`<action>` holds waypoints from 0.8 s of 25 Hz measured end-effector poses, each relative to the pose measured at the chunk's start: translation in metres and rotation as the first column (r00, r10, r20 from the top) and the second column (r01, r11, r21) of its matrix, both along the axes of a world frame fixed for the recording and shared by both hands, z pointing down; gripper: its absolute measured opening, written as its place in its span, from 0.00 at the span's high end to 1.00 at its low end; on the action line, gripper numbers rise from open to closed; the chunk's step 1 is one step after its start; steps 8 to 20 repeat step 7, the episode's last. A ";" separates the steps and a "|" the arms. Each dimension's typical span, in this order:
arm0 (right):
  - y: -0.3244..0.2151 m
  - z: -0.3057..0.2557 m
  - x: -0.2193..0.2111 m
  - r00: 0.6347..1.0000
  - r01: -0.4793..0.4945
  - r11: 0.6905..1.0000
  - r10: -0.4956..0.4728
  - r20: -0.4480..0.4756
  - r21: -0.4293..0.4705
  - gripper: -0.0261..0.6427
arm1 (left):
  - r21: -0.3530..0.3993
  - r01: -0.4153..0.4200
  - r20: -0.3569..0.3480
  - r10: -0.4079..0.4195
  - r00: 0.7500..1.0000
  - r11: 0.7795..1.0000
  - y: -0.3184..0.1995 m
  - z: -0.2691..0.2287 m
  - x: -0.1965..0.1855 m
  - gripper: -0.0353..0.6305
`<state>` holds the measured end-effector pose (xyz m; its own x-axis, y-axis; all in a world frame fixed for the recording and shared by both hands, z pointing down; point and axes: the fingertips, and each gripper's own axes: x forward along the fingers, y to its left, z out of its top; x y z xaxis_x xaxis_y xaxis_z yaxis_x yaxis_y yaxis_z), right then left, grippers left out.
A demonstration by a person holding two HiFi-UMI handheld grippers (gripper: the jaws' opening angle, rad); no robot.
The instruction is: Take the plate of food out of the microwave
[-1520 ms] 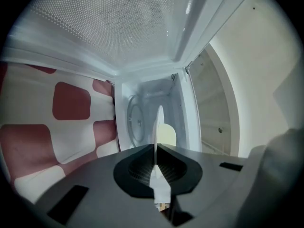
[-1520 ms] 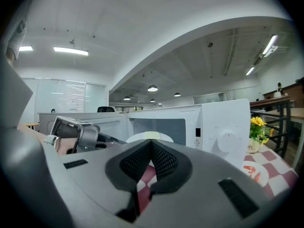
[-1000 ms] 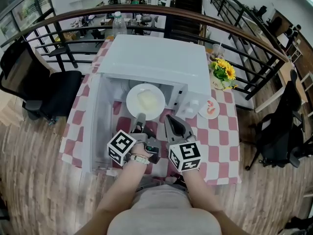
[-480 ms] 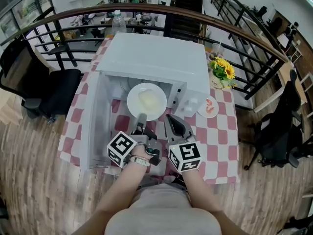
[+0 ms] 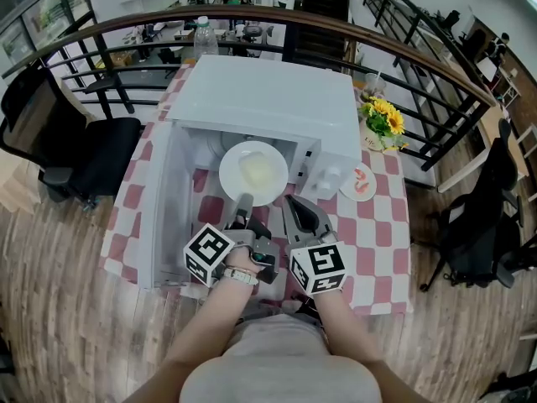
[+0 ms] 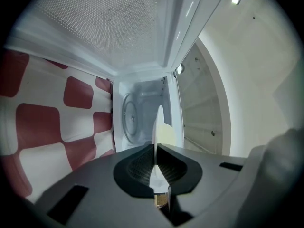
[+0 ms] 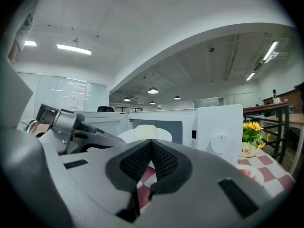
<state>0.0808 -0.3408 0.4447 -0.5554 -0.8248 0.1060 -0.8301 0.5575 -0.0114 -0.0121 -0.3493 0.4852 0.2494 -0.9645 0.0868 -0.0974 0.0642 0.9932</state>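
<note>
Pinching plate (image 5: 230, 171) rim, left hand-held gripper (image 5: 244, 201), at microwave (image 5: 268, 107) mouth

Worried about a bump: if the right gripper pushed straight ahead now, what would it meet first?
Probably the right rim of the plate held by the left gripper; failing that, the microwave front just behind. Depth is unclear.

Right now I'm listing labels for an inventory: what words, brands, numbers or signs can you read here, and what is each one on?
"Life": on the white flower pot beside the microwave.
Warning triangle: on the microwave's front, no readable words with it.
Marker cubes: black-and-white square patterns, no letters.
Markings round the dial: too small to read.
No brand name or number is legible.
</note>
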 end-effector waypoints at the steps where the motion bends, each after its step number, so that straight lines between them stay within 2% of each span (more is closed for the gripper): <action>1: 0.000 0.000 0.000 1.000 0.004 1.000 -0.004 0.000 0.001 0.93 | -0.001 0.003 -0.003 -0.003 1.000 1.000 0.000 0.000 0.000 0.93; 20: 0.001 0.001 -0.001 1.000 0.011 1.000 -0.011 -0.002 0.006 0.93 | 0.009 0.010 0.008 -0.010 1.000 1.000 0.000 0.000 -0.003 0.93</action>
